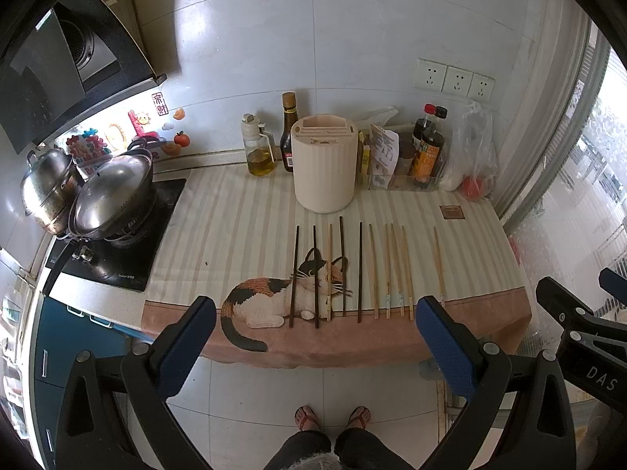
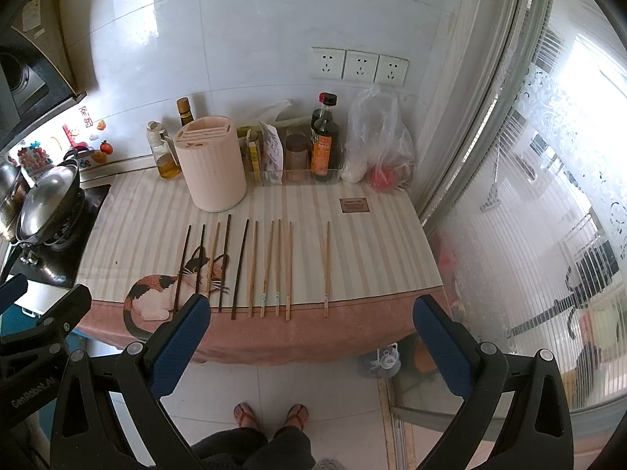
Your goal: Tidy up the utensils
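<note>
Several chopsticks lie side by side on a striped cat-print cloth (image 1: 243, 215). The dark chopsticks (image 1: 360, 270) lie to the left and the light bamboo chopsticks (image 1: 407, 272) to the right, with one bamboo chopstick (image 1: 439, 264) apart at far right. A beige slotted utensil holder (image 1: 324, 162) stands behind them. They also show in the right wrist view: dark chopsticks (image 2: 240, 270), bamboo chopsticks (image 2: 289, 270), holder (image 2: 211, 164). My left gripper (image 1: 315, 319) is open and empty, short of the counter's front edge. My right gripper (image 2: 311, 317) is open and empty beside it.
A stove with a lidded wok (image 1: 111, 196) and steel pot (image 1: 47, 188) is at left. Oil and sauce bottles (image 1: 288, 133), a clear bin with condiments (image 1: 425, 156) and a plastic bag (image 1: 472, 149) line the back wall. A frosted window (image 2: 548, 196) is at right. Feet (image 1: 331, 417) stand on the floor.
</note>
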